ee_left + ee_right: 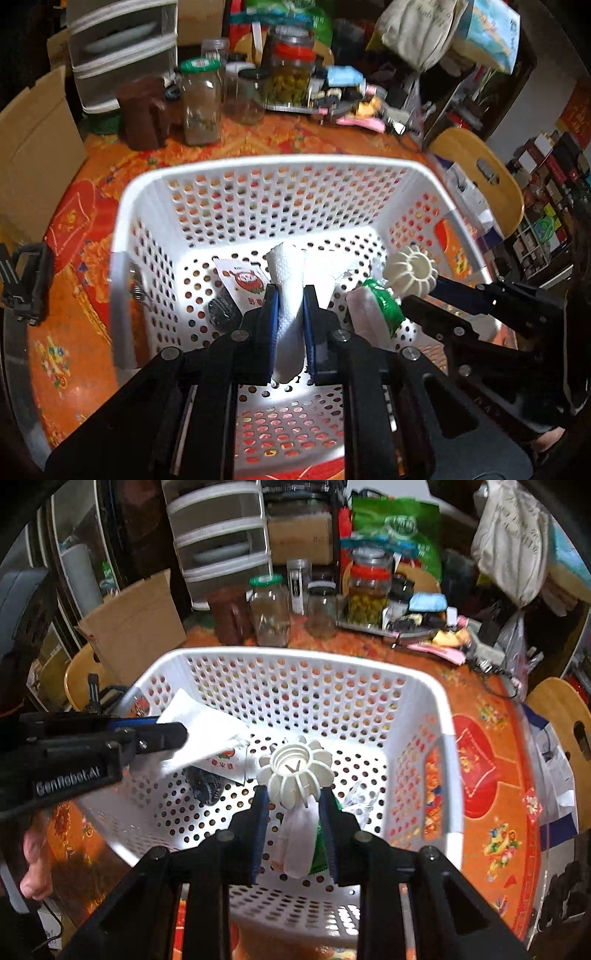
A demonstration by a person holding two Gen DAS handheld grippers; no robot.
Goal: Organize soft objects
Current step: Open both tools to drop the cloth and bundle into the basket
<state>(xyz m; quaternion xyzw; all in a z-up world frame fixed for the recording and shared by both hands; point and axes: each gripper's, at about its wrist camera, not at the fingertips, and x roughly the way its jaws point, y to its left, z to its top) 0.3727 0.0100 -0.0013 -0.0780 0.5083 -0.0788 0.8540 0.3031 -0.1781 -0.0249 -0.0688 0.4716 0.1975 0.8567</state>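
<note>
The left gripper (290,295) is clamped on a folded white towel (288,317), the right gripper (293,801) on a white bundle (299,834); both should be released low inside the basket (258,162).

Materials and surface finishes above the basket.
White plastic basket (258,166), perforated and glossy; embossed white paper towel (288,295), matt; ribbed cream plastic piece (295,771); glossy green wrapper (388,306); clear glass jars (201,103); glossy patterned tablecloth (491,775).
</note>
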